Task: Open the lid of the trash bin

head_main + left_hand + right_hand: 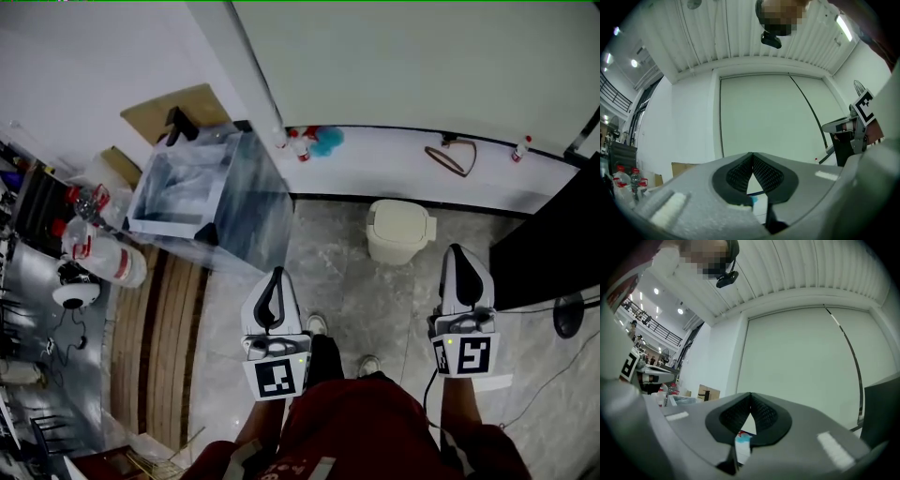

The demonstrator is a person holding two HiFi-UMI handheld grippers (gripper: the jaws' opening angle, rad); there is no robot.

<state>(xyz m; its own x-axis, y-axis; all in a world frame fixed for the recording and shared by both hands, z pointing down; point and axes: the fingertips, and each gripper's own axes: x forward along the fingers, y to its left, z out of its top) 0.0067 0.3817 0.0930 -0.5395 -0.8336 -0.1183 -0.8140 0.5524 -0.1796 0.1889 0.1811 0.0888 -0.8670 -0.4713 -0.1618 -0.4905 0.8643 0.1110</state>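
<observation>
Head view shows the lidded trash bin [400, 231] on the floor [330, 267] ahead, nearer the right gripper [458, 255] than the left gripper [277, 279]; both have their jaws pressed together, empty.

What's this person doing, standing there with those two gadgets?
A person stands holding the left hand-held gripper and the right hand-held gripper, both shut and empty. The trash bin sits on the floor just ahead, its lid closed. Neither gripper touches it yet.
</observation>
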